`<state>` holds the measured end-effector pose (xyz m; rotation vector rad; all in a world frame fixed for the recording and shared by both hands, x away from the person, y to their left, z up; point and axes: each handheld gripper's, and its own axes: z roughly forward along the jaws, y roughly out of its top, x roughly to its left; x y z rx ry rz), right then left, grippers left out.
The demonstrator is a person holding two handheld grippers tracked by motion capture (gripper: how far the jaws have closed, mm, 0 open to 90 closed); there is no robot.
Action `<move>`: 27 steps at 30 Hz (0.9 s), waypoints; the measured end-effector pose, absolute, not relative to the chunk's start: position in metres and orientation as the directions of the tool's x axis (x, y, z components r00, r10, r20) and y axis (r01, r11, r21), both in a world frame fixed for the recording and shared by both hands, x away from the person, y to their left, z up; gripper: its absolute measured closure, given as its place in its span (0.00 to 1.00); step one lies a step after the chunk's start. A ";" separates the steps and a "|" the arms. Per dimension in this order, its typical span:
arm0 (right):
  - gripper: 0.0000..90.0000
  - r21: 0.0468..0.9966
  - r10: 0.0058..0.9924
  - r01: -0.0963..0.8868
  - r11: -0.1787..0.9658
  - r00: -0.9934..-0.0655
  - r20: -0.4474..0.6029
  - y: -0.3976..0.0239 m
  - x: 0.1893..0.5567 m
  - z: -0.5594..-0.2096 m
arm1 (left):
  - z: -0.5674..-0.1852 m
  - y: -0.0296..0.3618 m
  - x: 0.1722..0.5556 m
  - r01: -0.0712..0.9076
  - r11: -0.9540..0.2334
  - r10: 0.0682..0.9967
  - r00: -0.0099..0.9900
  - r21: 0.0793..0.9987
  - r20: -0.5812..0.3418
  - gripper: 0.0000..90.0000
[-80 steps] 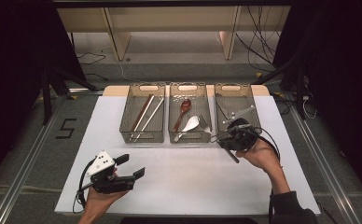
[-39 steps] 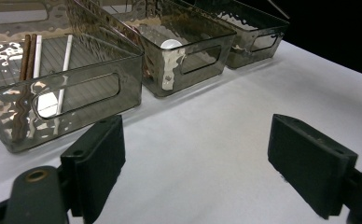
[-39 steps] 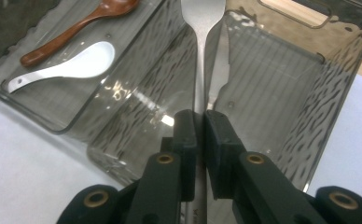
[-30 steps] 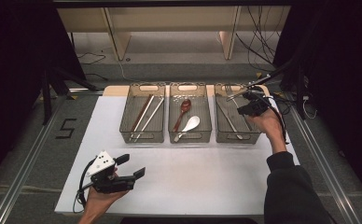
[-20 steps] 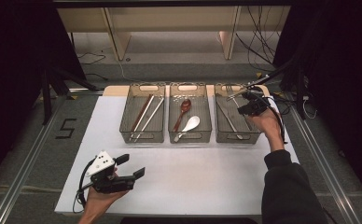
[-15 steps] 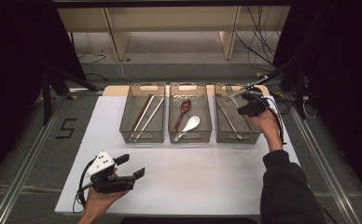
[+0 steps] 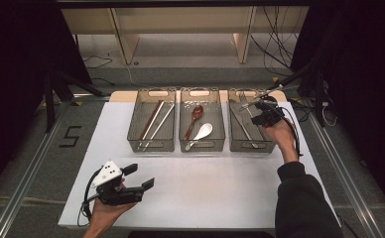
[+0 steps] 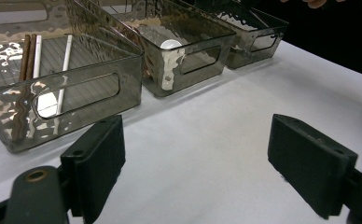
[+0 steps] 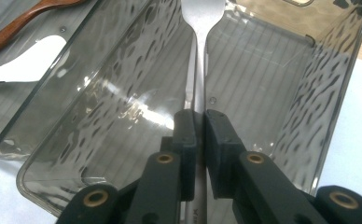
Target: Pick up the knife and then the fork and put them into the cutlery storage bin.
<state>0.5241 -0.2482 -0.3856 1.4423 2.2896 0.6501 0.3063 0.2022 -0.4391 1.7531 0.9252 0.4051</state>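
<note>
Fork in hand: your right gripper point(image 9: 200, 126) has carried the silver metal fork point(image 9: 200, 56) over the right smoked-plastic bin point(image 7: 240, 141), fingers clamped on its handle; left gripper point(image 8: 212, 163) waits wide open.

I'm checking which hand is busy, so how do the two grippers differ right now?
The right gripper is shut on a metal fork over the right-hand bin; the left gripper stands open with nothing between its jaws. The right is held up at the bins, the left low over the white table, near its front edge. Both have black jaws.
</note>
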 end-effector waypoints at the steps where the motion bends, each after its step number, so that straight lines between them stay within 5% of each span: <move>1: 0.93 0.551 0.907 0.746 0.375 -0.417 -0.053 -0.248 0.524 -0.386 | -0.439 0.202 0.306 0.390 -0.138 0.749 0.642 0.910 -0.161 0.21; 20: 0.91 0.528 0.909 0.764 0.371 -0.416 -0.036 -0.249 0.524 -0.404 | -0.439 0.203 0.306 0.389 -0.133 0.753 0.638 0.912 -0.162 0.21; 27: 0.75 0.541 0.909 0.762 0.356 -0.418 -0.011 -0.250 0.522 -0.400 | -0.439 0.203 0.306 0.387 -0.137 0.751 0.640 0.912 -0.159 0.21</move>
